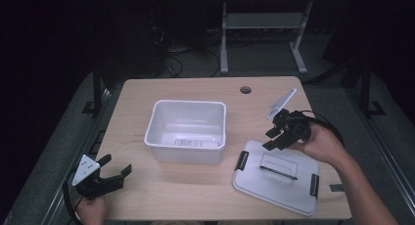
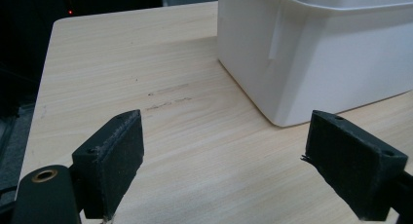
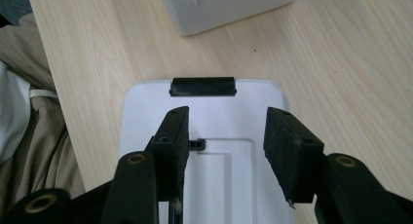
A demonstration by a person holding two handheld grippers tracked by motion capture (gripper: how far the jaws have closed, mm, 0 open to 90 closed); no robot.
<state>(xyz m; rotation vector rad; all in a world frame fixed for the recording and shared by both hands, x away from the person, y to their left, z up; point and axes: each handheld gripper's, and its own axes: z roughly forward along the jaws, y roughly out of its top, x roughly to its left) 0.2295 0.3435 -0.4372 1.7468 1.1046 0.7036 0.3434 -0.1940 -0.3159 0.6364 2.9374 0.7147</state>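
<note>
at the near left corner of the light wooden table [image 1: 147, 195], the left gripper [image 1: 113, 172] sits low in the person's left hand [image 1: 93, 209], a grey three-cornered plate on top. its jaws are spread wide with nothing between them, only bare wood; they point toward the bin, well apart from it. in the left gripper view the near corner of that bin rises just beyond the right-hand jaw.

the white open-topped rectangular plastic bin [image 1: 187, 131] stands upright in the middle of the table. its inside looks bare apart from a small label on the near wall.

right of the bin, close to the near edge, lies the flat white rectangular plastic lid [image 1: 276, 178], top side up, with a black latch [image 1: 241, 160] at its left end, another at its right end, and a dark carry handle [image 1: 278, 168] lying across its recessed centre. lid and bin are near each other but not touching.

the right gripper [image 1: 270, 138], held in the person's right hand [image 1: 320, 144], hovers over the far left part of the lid. in the right gripper view its jaws stand partly open, gripping nothing, the lid's surface showing between them and one black latch just beyond their tips. whether the tips touch the lid cannot be told.
</note>
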